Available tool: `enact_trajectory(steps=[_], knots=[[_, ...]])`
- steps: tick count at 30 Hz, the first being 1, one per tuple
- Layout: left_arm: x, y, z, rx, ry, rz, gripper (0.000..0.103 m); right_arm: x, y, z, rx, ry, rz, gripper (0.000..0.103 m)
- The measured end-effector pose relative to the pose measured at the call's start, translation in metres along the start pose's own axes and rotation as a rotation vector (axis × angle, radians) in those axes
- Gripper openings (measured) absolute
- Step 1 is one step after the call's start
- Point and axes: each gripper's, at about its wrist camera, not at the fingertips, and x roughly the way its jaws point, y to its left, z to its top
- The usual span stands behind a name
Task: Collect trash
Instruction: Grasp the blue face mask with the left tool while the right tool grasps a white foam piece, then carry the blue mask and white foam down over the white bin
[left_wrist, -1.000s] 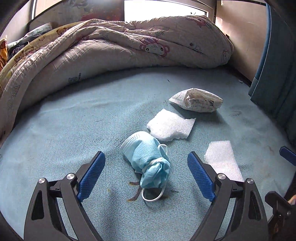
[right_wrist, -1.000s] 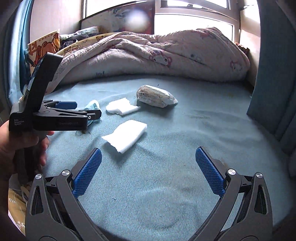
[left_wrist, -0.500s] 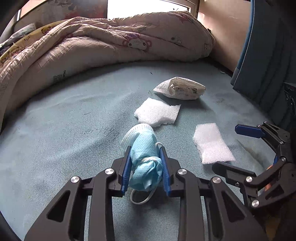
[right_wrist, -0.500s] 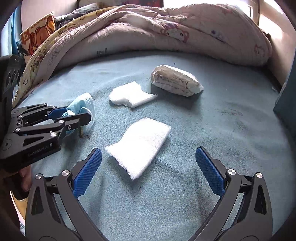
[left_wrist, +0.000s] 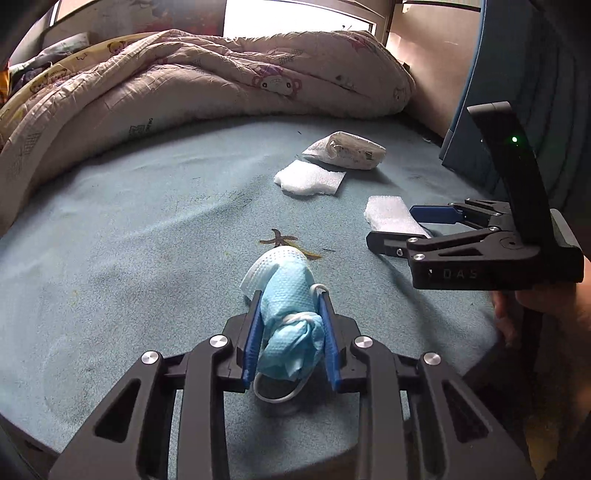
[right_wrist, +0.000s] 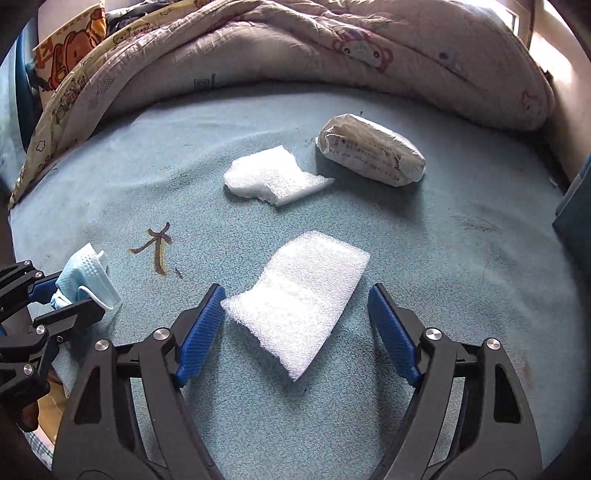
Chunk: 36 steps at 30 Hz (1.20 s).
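A: What is collected?
B: One item: the left gripper (left_wrist: 290, 341) jaws clench the blue face mask (left_wrist: 290, 317), bottom centre.

A: And left?
B: The near foam sheet (right_wrist: 295, 301) lies between the right gripper (right_wrist: 295, 328) jaws, spread apart; another foam piece (right_wrist: 275, 179) and a wrapped packet (right_wrist: 371, 155) lie upper centre on the bed (right_wrist: 461, 266).

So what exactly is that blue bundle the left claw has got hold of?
It looks like a used disposable face mask, light blue with a dimpled paper-like weave and a white inner layer showing at its far end. It is rolled into a wad, with its white elastic ear loop wound round it and a loose loop hanging below. The left gripper is shut on it, a blue pad pressing each side. Whether it touches the blue bedsheet is unclear.
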Motion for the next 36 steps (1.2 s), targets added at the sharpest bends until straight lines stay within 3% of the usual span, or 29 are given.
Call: enact_trajectory(steps=[5,11,17,24,30,34,36], knots=[[-0.026,-0.002,-0.014,0.001,-0.016,0.004,0.027,-0.02,0.004,-0.02,0.01,-0.059,0.028,0.049],[-0.066,-0.005,-0.032,0.007,-0.05,0.018,0.027,-0.063,0.02,-0.053,-0.01,-0.133,0.05,0.049],[-0.094,-0.017,-0.062,0.024,-0.067,0.041,0.027,-0.121,0.04,-0.101,-0.076,-0.198,0.119,0.049],[-0.106,-0.042,-0.109,0.035,-0.046,0.01,0.027,-0.158,0.056,-0.169,-0.095,-0.2,0.215,0.049],[-0.102,-0.061,-0.151,0.034,-0.01,-0.015,0.027,-0.15,0.065,-0.228,-0.141,-0.139,0.209,0.049],[-0.078,-0.066,-0.179,0.001,0.027,-0.035,0.027,-0.111,0.058,-0.264,-0.124,-0.045,0.21,0.049],[-0.061,-0.072,-0.195,0.005,0.045,-0.003,0.027,-0.091,0.053,-0.28,-0.097,-0.006,0.205,0.049]])
